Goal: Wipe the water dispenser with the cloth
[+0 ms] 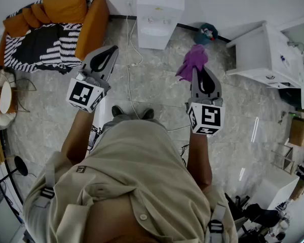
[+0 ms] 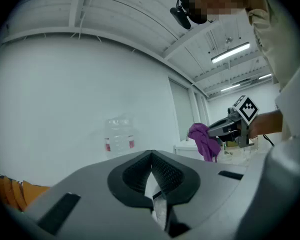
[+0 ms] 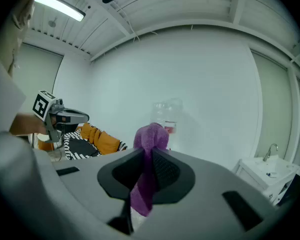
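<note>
The white water dispenser [image 1: 159, 11] stands against the far wall, ahead of both grippers and apart from them. Its clear bottle [image 2: 121, 136] shows in the left gripper view, and the bottle [image 3: 167, 115] shows again in the right gripper view. My right gripper [image 1: 195, 71] is shut on a purple cloth [image 1: 193, 58] that bunches above the jaw tips and hangs down between them [image 3: 150, 139]. My left gripper [image 1: 113, 50] is held at about the same height to the left; its jaws [image 2: 151, 156] are shut with nothing between them. The cloth [image 2: 204, 140] also shows in the left gripper view.
An orange sofa [image 1: 66, 9] with a black-and-white striped blanket stands at the left. A white sink cabinet [image 1: 266, 54] is at the right. A teal bin [image 1: 207, 33] sits beside the dispenser. A cable [image 1: 127, 70] runs across the marble floor in front of it.
</note>
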